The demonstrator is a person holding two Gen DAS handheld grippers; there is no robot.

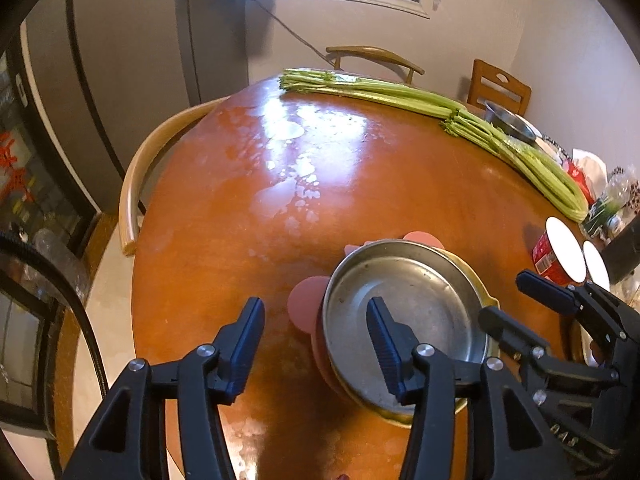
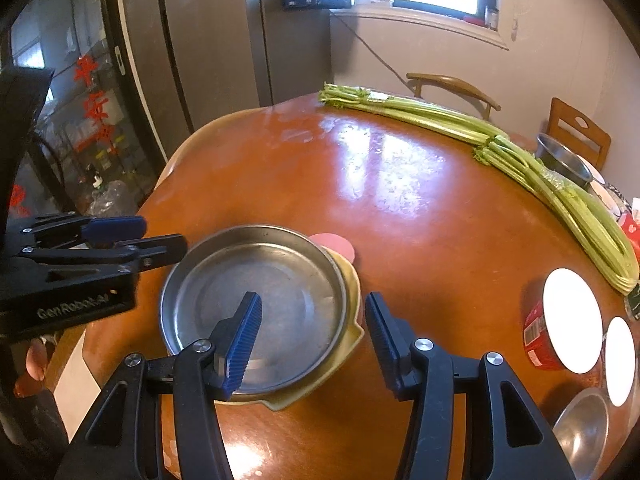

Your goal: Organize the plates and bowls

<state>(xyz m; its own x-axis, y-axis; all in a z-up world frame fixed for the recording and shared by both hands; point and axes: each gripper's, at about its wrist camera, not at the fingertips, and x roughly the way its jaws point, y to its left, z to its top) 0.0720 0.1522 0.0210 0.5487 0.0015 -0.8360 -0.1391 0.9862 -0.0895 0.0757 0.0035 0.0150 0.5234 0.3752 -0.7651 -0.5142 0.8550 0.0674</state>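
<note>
Left wrist view first: the round wooden table (image 1: 240, 280) fills most of what I see, glossy and blotched with pale marks, with long celery stalks (image 1: 400, 96) lying across its far side. Nearer me sits the stack I am working on: a steel plate (image 1: 408, 300) nested on a yellow dish (image 1: 490, 300), with a pink plate (image 1: 306, 306) showing underneath at the left edge. To the right stands a red cup (image 1: 548, 254) with a white lid.

My left gripper (image 1: 316, 344) has its fingers apart, holding nothing; one blue pad hangs over the steel plate's bowl, the other over bare table beside the stack. My right gripper (image 2: 312, 340) is likewise parted and empty, straddling the stack's right rim without pressing on it. Another steel bowl (image 2: 580, 436) waits at the lower right of the right wrist view, and a further one (image 2: 564, 160) sits beyond the celery.

I judge the stack has just been squared up and let go, so this step looks finished. Next I would need to clear the rim, then swing my right fingers to the loose bowl nearby and close them on its edge.
</note>
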